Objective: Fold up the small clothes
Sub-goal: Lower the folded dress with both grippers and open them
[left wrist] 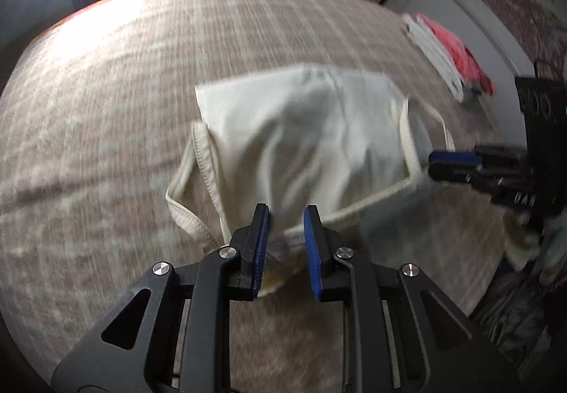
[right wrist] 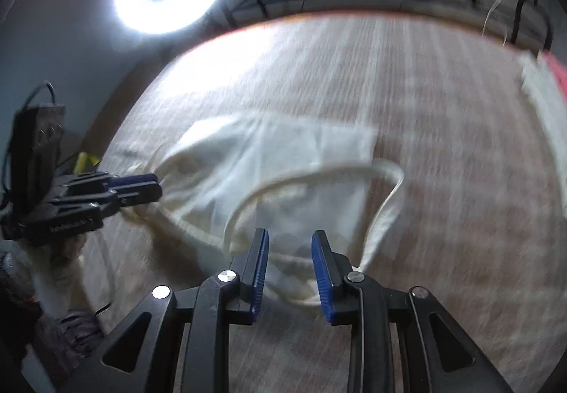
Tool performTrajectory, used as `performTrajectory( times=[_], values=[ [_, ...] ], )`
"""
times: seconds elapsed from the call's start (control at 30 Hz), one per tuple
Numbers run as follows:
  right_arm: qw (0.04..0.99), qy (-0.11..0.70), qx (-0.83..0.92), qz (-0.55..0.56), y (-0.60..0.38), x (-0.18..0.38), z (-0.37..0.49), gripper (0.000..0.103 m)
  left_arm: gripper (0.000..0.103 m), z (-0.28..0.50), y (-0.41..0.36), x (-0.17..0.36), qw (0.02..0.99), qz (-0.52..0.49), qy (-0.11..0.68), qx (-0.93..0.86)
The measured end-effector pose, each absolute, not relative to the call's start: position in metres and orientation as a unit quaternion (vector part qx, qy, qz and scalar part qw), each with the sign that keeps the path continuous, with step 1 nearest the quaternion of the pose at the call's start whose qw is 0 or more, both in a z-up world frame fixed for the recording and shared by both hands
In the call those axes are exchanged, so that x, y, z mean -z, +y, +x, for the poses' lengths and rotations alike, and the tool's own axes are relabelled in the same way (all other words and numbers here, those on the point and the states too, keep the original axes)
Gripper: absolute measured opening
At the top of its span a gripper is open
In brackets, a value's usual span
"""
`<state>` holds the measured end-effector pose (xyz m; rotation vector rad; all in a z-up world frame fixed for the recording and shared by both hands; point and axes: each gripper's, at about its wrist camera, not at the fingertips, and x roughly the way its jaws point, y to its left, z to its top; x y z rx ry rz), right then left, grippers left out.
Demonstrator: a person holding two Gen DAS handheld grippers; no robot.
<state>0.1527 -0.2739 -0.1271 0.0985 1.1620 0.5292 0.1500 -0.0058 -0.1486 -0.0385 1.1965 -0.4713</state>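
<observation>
The cream tank top (left wrist: 301,130) lay mid-tabletop (left wrist: 106,109), partly folded, my left gripper (left wrist: 285,244) and right gripper (right wrist: 290,265) both spread open over its near hem, clasping nothing.

the small garment (left wrist: 304,141) is soft, matt cream cloth with thicker stitched bands along its edges, and it lies on a tablecloth (left wrist: 124,102) of coarse woven fabric in mottled beige and brown. the left gripper (left wrist: 285,244) and right gripper (right wrist: 288,269) look like matt black plastic with shiny round metal bolts, and their fingers (left wrist: 260,240) carry ribbed blue pads. the folded clothes (left wrist: 450,52) in pink and white look like matt cloth too.
</observation>
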Motion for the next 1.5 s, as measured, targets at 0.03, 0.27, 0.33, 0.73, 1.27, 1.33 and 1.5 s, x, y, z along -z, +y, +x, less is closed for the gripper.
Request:
performTrajectory(
  times=[0.03,0.27,0.33,0.73,1.27,1.33,1.5],
  values=[
    [0.793,0.550,-0.258,0.048,-0.277,0.130,0.146,0.027,0.019,0.140,-0.004,0.151,0.797,-0.008,0.561,0.224],
    [0.783,0.557,-0.276,0.018,-0.296,0.123,0.100,0.027,0.019,0.105,0.019,0.138,0.800,-0.041,0.552,0.232],
    [0.793,0.534,-0.291,0.032,-0.298,0.111,0.100,0.027,0.019,0.110,0.019,0.125,0.815,-0.050,0.531,0.227],
    [0.781,0.556,-0.280,0.059,-0.253,0.137,0.157,0.028,0.019,0.152,-0.018,0.156,0.789,-0.020,0.569,0.231],
    [0.816,0.493,-0.301,0.017,-0.257,0.104,0.110,0.030,0.019,0.150,0.007,0.118,0.854,-0.034,0.492,0.169],
    [0.829,0.480,-0.287,0.008,-0.249,0.105,0.127,0.030,0.019,0.163,0.003,0.127,0.858,-0.009,0.492,0.146],
    [0.826,0.504,-0.254,0.017,-0.254,0.126,0.151,0.031,0.023,0.173,0.004,0.161,0.837,0.020,0.533,0.125]
  ],
)
